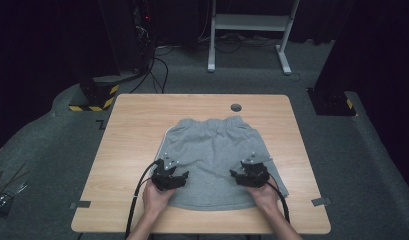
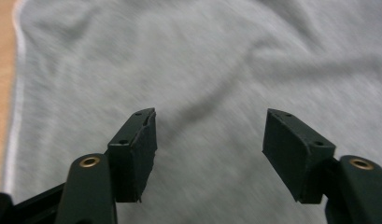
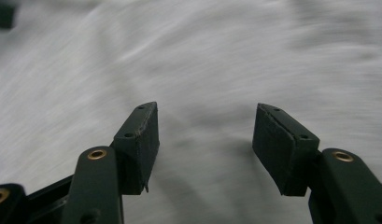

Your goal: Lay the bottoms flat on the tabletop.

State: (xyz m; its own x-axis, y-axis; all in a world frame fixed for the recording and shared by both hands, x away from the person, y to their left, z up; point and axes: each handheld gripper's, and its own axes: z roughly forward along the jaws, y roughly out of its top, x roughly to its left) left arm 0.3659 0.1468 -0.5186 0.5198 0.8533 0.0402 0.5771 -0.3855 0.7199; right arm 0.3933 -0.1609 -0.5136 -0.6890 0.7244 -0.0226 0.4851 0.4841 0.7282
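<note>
Grey shorts (image 1: 212,150): flat on wooden table (image 1: 127,150), waistband at far side, hem nr person. Left gripper (image 1: 173,178): over shorts' near-left part, jaws spread, nothing held. Right gripper (image 1: 244,175): over shorts' near-right part, jaws spread, empty. Cables trail off shorts' near edge.

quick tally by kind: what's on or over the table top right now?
Grey shorts: 1
Black grippers: 2, the left gripper and the right gripper, both open over the shorts
Total: 3
</note>
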